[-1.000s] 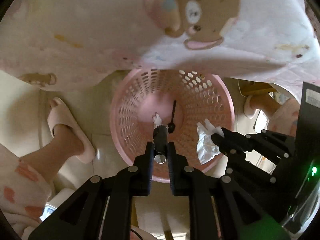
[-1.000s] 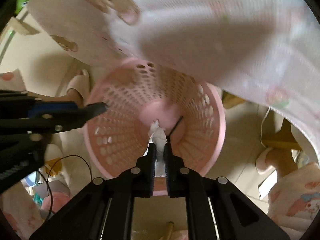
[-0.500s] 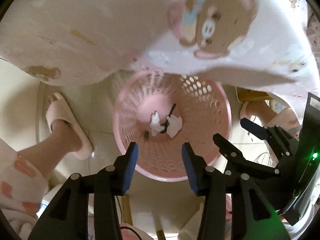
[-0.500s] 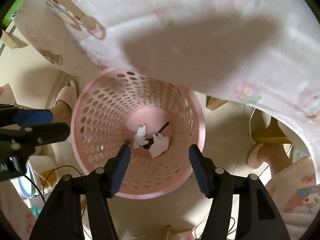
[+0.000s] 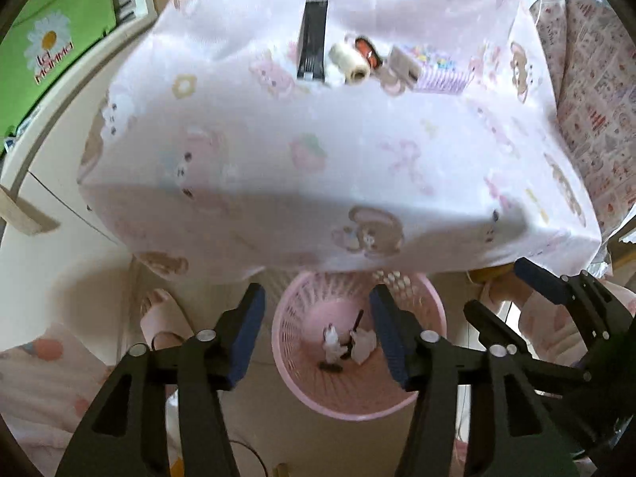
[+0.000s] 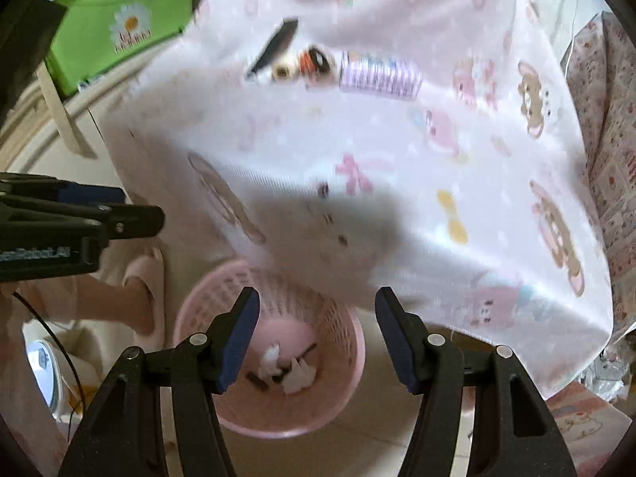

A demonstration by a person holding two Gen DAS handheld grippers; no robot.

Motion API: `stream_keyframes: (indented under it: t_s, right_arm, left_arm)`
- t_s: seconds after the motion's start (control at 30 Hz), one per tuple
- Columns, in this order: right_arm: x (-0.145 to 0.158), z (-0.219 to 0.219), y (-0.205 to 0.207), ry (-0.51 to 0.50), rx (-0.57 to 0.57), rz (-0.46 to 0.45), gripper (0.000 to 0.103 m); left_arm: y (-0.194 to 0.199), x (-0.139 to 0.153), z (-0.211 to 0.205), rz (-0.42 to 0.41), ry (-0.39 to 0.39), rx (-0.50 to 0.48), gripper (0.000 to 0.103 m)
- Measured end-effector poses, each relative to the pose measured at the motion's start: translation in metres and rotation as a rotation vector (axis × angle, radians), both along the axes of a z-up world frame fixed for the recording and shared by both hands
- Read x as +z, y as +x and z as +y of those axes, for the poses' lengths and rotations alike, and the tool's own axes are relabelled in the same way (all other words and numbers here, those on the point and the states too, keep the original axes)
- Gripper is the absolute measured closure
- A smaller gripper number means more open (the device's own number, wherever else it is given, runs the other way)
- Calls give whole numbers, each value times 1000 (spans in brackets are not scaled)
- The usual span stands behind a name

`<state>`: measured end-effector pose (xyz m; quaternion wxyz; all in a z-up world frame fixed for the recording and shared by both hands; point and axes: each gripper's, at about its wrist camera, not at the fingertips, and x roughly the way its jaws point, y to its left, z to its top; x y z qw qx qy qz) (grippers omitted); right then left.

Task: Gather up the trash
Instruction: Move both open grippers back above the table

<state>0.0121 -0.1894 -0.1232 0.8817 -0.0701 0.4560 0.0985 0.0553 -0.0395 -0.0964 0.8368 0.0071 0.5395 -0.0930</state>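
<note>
Trash [image 5: 349,344]: crumpled white tissue pieces and small dark bits, one a thin black stick, lying on the floor of the basket; also seen in the right wrist view [image 6: 284,367].
Basket [image 5: 421,393]: pink, perforated wall, round, standing on the pale floor just below the worktop edge; its far rim is hidden under the hanging cloth.
Left tongs [image 5: 316,336]: above the basket, pointing down into it; jaws opening, standing apart, nothing between the blue pads.
Right tongs [image 6: 316,332]: above the same basket; jaws wide apart, nothing held. In the left wrist view they show at the right edge [image 5: 516,294].
Worktop [image 5: 357,151]: covered by a pale pink cloth with cartoon bear and rabbit prints, draped over the near edge.
Items on worktop: black flat box [image 5: 313,39], cream roll [image 5: 349,63], orange-and-black object [image 5: 367,49], lilac ribbed pack [image 6: 379,73], grouped near the far side.
Person: slippered foot [image 5: 161,318] on the floor left of the basket.
Background: green box with a daisy print [image 6: 127,20], upper left.
</note>
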Motion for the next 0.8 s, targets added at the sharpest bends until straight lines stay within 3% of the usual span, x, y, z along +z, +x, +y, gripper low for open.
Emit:
stream_keyframes:
  t_s: [0.1, 0.17, 0.3, 0.43, 0.5, 0.6, 0.7, 0.8]
  right_arm:
    - [10, -1, -3, -12, -7, -61, 40]
    - [18, -1, -4, -19, -17, -110, 40]
    - [35, -5, -7, 0, -38, -175, 49]
    - [47, -14, -7, 49, -47, -175, 64]
    - [49, -17, -5, 57, -55, -176, 65]
    - [61, -25, -1, 61, -73, -207, 65]
    - [77, -34, 9, 72, -101, -253, 65]
    - [96, -47, 28, 110, -133, -273, 65]
  left_arm:
    - [-1, 13, -1, -71, 2, 7, 38]
    - [-2, 21, -3, -125, 18, 31, 24]
    - [-3, 37, 3, -194, 3, 54, 19]
    - [-1, 43, 3, -225, 2, 48, 21]
    - [3, 45, 4, -223, -10, 50, 28]
    - [8, 55, 2, -253, 13, 61, 29]
    - [17, 75, 1, -290, -5, 37, 28]
    - [33, 100, 3, -341, -10, 27, 18]
